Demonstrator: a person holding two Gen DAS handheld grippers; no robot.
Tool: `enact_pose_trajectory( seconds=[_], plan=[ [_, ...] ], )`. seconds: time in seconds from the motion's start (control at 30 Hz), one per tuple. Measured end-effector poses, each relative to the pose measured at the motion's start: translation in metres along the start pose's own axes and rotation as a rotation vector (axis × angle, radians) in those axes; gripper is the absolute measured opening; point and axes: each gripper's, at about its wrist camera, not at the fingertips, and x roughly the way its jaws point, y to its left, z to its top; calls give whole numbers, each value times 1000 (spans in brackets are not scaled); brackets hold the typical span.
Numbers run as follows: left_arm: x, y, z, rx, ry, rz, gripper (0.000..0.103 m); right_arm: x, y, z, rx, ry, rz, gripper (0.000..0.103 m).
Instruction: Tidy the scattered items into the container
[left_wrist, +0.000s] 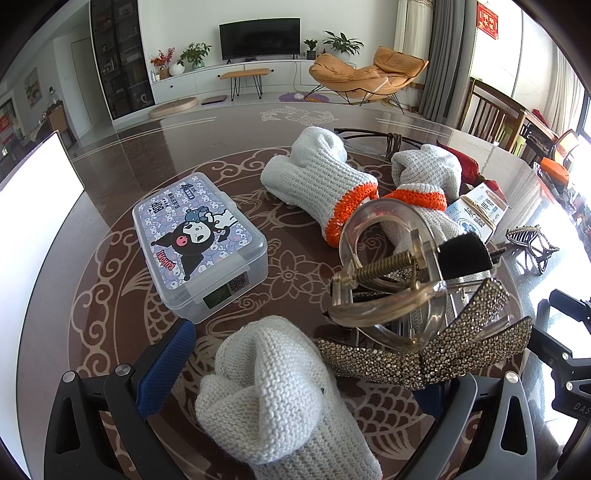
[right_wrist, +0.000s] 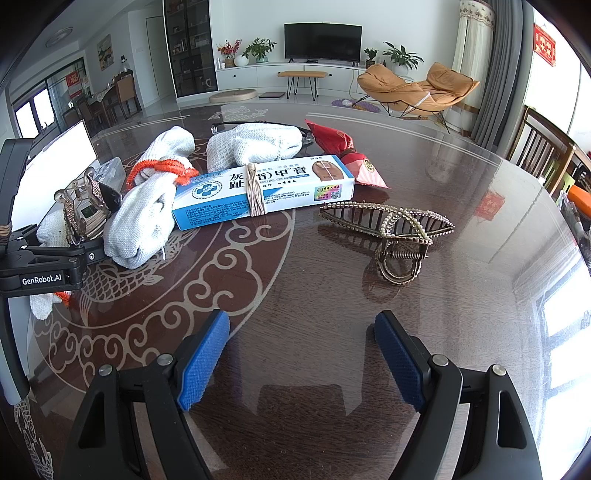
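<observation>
Crowding lidded container (left_wrist: 199, 243): gloves (left_wrist: 317, 181), clips (left_wrist: 424, 332).

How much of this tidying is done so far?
Nothing looks packed yet: the lidded box is closed. In hand: the left gripper seems to hold a rhinestone hair clip, with a glove between its fingers too. The right gripper is open and empty. Still on the table: other gloves, the cream carton, a red packet and a metal claw clip.

Each gripper, left gripper (left_wrist: 299, 373) and right gripper (right_wrist: 302, 360), has black moulded arms, silver pivot screws and blue textured pads (right_wrist: 203, 360) (white "GenRobot.AI" marking).
</observation>
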Motion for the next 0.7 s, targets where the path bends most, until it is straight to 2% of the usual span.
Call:
enact_pose_trajectory(
  seconds=[0.7],
  plan=[
    [0, 0, 0, 0, -1, 0, 103, 0, 0, 0, 0, 0, 0, 82]
  ],
)
